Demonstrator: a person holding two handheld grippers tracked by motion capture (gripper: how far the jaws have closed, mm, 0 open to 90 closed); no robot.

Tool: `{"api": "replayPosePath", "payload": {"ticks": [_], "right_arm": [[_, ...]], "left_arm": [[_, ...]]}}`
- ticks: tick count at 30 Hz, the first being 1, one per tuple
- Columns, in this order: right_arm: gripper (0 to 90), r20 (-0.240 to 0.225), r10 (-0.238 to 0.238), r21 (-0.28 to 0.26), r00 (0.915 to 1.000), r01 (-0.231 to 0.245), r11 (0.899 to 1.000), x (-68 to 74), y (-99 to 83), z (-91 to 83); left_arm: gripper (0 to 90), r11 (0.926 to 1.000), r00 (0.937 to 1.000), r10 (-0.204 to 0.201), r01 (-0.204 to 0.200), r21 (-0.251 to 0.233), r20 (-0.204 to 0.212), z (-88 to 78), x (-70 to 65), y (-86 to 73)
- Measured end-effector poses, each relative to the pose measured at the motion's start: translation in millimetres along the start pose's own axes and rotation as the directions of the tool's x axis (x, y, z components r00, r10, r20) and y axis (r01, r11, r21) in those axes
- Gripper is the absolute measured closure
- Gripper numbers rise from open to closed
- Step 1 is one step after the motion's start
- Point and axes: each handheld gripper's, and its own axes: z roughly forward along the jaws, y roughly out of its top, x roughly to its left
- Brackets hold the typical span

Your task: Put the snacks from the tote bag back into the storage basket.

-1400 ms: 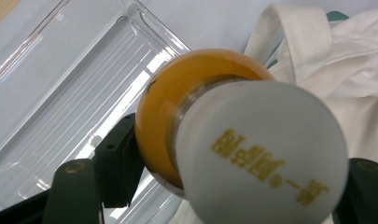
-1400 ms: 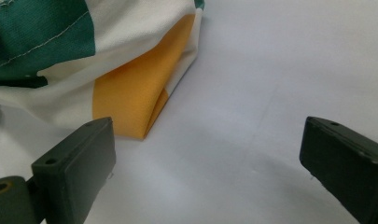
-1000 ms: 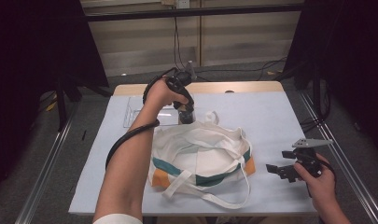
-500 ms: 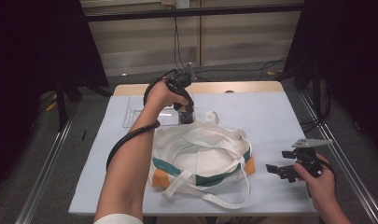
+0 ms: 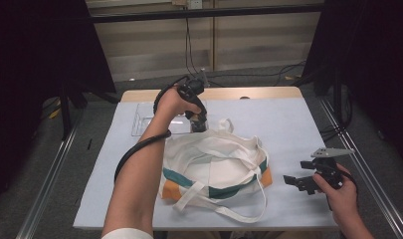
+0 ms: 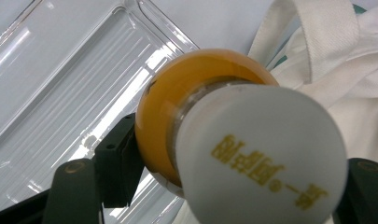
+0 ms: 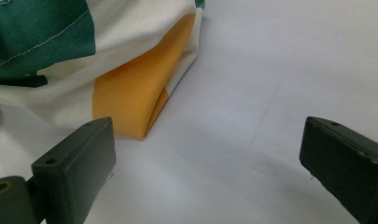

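So right now I've got the left tongs [image 5: 198, 121] clamped on a little bottle [image 6: 210, 121] of orange-yellow stuff with a white cap [image 6: 256, 154] (some gold lettering printed on top), and I'm holding it at the far edge of the tote bag [image 5: 214, 167], right by where the cream canvas bunches up near one handle loop. The clear plastic tray [image 6: 60, 93] sits on the bench [image 5: 298, 119] just to the far left of it, so my read is I'm mid-carry: bottle lifted out of the tray, bag is where it's headed. From the left gripper view the jaws sit snug on either side of the bottle's round body, as tight as they go on it, cap pointing back at the camera. Next move, I reckon, is getting it over the bag's mouth and down inside, and that needs the opening to actually be open, which it isn't really, the fabric's lying pretty flat. That's where my right tongs [image 5: 301, 181] should come in: they're parked on the near right of the bench, jaws spread wide with nothing in them, pointing at the bag's orange corner [image 7: 130, 98] and just short of it. Probably want to pinch a handle or the rim and lift.
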Motion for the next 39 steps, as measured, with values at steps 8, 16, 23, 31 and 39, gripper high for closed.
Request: {"api": "replayPosePath", "payload": {"ticks": [8,16,23,31,39], "right_arm": [[3.6,-0.001,-0.001,0.001,1.0000,0.001,1.000,0.2,0.1,0.2],[3.6,-0.004,-0.003,0.003,1.0000,0.003,1.000,0.8,0.2,0.7],[3.5,-0.005,-0.004,0.003,1.0000,0.004,1.000,0.7,0.3,0.9],[3.5,-0.009,-0.003,0.005,1.0000,0.003,1.000,0.8,0.1,1.3],[3.6,-0.012,-0.010,0.003,0.9999,0.010,1.000,1.0,0.5,1.9]], "left_arm": [[30.1,1.0000,1.0000,-0.002,0.002,0.004,0.003,2.9,1.8,-1.1],[30.0,1.0000,1.0000,-0.005,0.005,0.005,0.009,5.2,2.7,-1.7],[30.1,0.9998,0.9997,-0.021,0.021,0.005,0.009,7.8,2.9,-2.3],[30.0,0.9997,0.9997,-0.023,0.023,0.005,0.009,11.7,3.5,-2.7],[30.0,0.9998,0.9998,-0.021,0.021,0.005,0.005,12.7,2.8,-2.6]]}}
